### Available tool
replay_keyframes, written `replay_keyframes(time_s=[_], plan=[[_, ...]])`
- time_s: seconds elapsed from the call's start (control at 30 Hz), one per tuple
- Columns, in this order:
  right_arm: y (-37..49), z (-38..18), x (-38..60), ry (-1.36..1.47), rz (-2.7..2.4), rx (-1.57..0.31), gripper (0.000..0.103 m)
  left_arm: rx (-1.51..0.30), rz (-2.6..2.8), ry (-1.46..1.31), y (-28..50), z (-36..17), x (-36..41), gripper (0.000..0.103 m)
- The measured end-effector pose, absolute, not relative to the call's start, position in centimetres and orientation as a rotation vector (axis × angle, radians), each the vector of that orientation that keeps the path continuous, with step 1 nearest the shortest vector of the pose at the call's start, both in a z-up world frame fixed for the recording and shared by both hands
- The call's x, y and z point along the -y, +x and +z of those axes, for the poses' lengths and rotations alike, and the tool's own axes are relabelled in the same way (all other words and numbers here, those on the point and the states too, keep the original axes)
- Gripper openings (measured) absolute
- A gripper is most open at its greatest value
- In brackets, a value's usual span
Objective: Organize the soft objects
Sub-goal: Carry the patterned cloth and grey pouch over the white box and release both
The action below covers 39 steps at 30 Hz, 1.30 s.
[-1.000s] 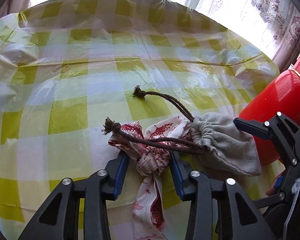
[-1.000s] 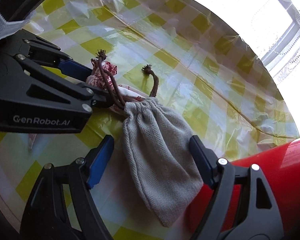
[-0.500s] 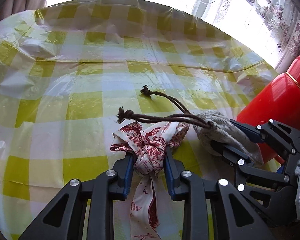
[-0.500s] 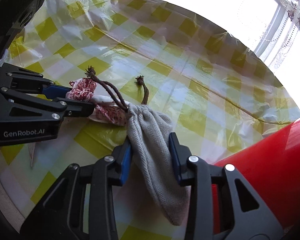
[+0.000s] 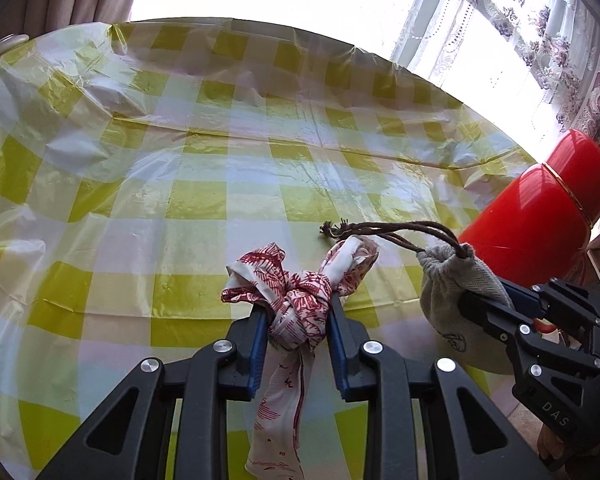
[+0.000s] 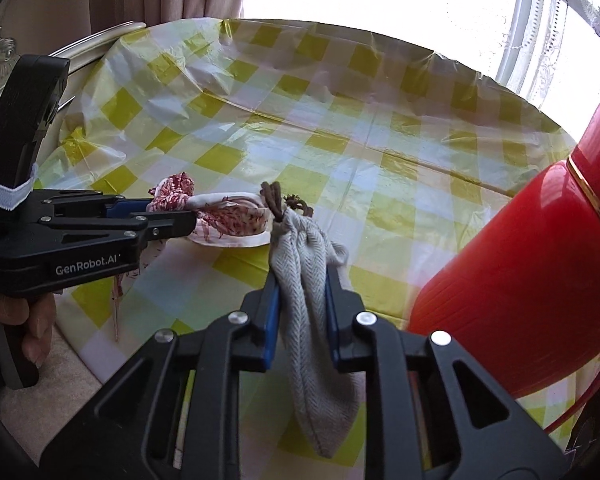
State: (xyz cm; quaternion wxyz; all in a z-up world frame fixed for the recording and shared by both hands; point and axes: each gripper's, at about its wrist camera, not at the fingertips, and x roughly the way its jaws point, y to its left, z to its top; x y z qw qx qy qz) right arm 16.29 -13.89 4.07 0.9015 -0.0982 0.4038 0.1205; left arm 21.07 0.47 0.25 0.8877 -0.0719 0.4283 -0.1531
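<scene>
A knotted red-and-white patterned scarf hangs above the checked tablecloth, with my left gripper shut on its knot and its tail dangling between the fingers. To its right is a grey herringbone drawstring pouch with brown cords. In the right wrist view the pouch hangs lifted. My right gripper is closing its jaws, and the pads press on the pouch's upper part. The scarf and left gripper sit just left of the pouch's neck.
A tall red glossy container with a gold band stands close on the right, also in the left wrist view. A person's hand holds the left gripper's handle. Curtains and a bright window lie beyond the table's far edge.
The right gripper's jaws went from wide around the pouch to pinching it. Both grippers rose, lifting scarf and pouch off the cloth. The cords slid off the scarf.
</scene>
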Motion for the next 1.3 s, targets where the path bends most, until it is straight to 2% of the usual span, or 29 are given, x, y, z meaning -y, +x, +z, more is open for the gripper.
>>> replay_keyframes(time_s=[0.73,1.3], plan=[[7.7,7.9,21.2,-0.031,0.164,-0.858,0.023,-0.836,-0.358,-0.153,13.6,3.9,2.1,0.028],[1.0,10.4,30.1,0.074,0.003,-0.826,0.023,-0.838,-0.540,-0.094,8.5,5.9,9.9,0.028]])
